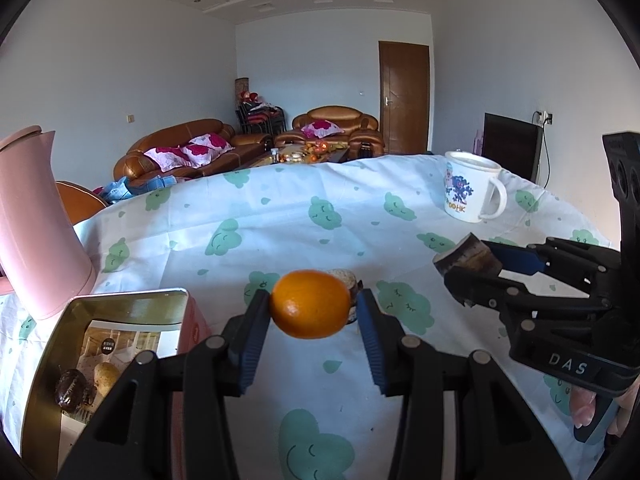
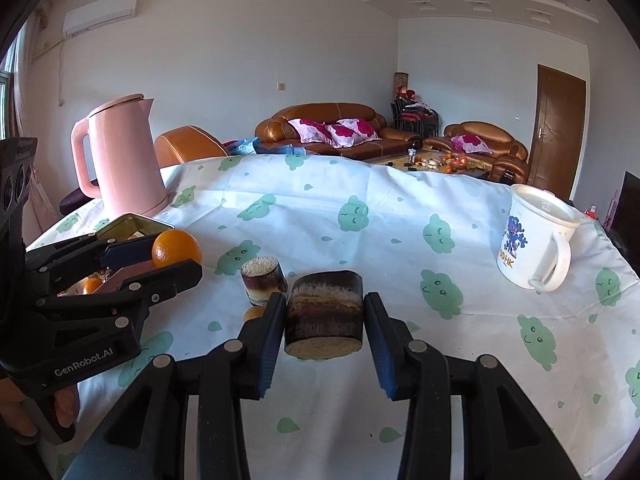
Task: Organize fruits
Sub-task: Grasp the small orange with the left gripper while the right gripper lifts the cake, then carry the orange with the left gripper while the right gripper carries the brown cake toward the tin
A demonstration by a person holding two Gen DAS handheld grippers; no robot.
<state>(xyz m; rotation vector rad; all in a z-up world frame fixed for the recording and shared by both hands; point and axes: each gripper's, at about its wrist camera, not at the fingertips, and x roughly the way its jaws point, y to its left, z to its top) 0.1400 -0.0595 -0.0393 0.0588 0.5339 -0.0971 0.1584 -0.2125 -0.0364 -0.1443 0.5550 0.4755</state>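
Living room, table [image 1: 280, 216] under a cloud-print cloth; tin [image 1: 120, 312] sits lower left of the left view, just left of the left gripper [image 1: 312, 312], whose jaws are clamped on the orange [image 1: 310, 304]. Left hand is nearer the tin, so I'd guess the orange goes first. Right gripper [image 2: 324, 316] pinches a cane chunk [image 2: 324, 312], long axis pointing toward the camera; second chunk [image 2: 264, 280] stands upright on the cloth, left of it.

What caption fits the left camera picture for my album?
Left gripper holds an orange above the cloth; right gripper holds a sugarcane piece.
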